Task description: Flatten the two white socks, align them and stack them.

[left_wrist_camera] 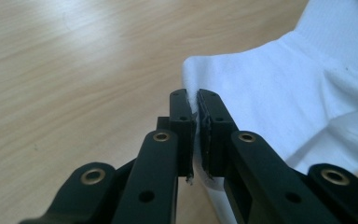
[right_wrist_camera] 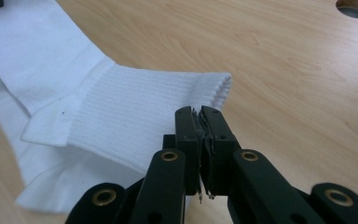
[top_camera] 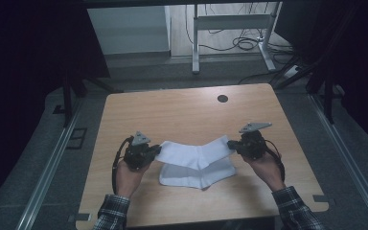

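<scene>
I am pinching the toe end of a white sock (top_camera: 197, 154) in my left gripper (top_camera: 156, 151), jaws closed on the fabric. My right gripper (top_camera: 233, 143) is clamping its ribbed cuff above the counter (top_camera: 182, 112). A second sock (top_camera: 196, 175) is lying underneath.

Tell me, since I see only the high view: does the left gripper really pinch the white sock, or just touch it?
Observer: The left gripper pinches it; the left gripper view shows the white sock fabric clamped between its fingers.
Operator: Which end does the right one hold?
Observer: The right gripper is shut on the ribbed cuff, near its opening.
Operator: Is there a second sock?
Observer: More white fabric lies on the table under the held one; whether it is a separate sock, I cannot tell.
</scene>
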Demonstrator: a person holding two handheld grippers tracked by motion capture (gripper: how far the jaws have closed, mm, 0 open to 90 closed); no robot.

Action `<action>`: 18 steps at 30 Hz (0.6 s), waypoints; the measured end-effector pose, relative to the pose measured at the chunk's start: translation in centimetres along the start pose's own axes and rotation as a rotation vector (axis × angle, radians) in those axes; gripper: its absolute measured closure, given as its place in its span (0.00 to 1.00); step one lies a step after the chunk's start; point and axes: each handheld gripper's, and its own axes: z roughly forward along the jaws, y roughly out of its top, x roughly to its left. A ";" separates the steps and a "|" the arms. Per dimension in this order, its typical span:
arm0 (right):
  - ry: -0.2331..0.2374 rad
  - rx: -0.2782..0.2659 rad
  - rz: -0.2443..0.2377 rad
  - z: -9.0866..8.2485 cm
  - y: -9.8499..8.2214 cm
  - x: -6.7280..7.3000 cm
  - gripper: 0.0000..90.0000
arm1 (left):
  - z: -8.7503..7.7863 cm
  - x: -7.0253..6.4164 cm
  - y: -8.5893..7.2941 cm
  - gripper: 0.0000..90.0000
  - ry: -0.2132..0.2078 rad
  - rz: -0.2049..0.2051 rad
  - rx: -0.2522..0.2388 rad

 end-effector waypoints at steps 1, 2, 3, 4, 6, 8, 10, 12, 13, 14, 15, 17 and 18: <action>0.005 0.002 0.001 -0.2 -0.2 0.1 0.95 | -0.2 -0.3 -0.2 0.94 -0.007 0.006 0.002; 0.010 0.003 0.000 -0.5 -0.4 0.2 0.95 | -0.4 -0.6 -0.4 0.94 -0.011 0.011 0.003; 0.015 0.007 -0.001 -0.7 -0.6 0.4 0.95 | -0.6 -0.9 -0.7 0.94 -0.017 0.014 0.003; 0.015 0.007 -0.001 -0.7 -0.6 0.4 0.95 | -0.6 -0.9 -0.7 0.94 -0.017 0.014 0.003; 0.024 0.021 -0.006 -1.3 -1.4 0.8 0.95 | -0.9 -1.8 -1.5 0.94 -0.030 0.021 0.007; 0.028 0.035 -0.013 -1.4 -1.9 1.1 0.95 | -0.8 -2.2 -2.1 0.94 -0.036 0.025 0.015; 0.032 0.040 -0.016 -1.4 -2.1 1.2 0.95 | -0.7 -2.4 -2.4 0.94 -0.036 0.027 0.019; 0.035 0.061 -0.015 -0.8 -2.9 1.4 0.95 | 0.0 -2.7 -3.2 0.94 -0.023 0.036 0.038; 0.034 0.071 -0.015 -0.6 -3.2 1.4 0.95 | 0.0 -2.7 -3.2 0.94 -0.023 0.036 0.038; 0.032 0.078 -0.010 -0.3 -3.4 1.4 0.95 | 0.4 -2.7 -3.6 0.94 -0.018 0.032 0.047; 0.032 0.078 -0.010 -0.3 -3.4 1.4 0.95 | 0.4 -2.7 -3.6 0.94 -0.018 0.032 0.047; 0.032 0.107 -0.013 0.6 -3.9 1.4 0.94 | 0.9 -2.6 -3.9 0.94 -0.020 0.030 0.063; 0.029 0.116 -0.018 0.8 -4.0 1.4 0.94 | 1.3 -2.6 -4.2 0.94 -0.006 0.038 0.077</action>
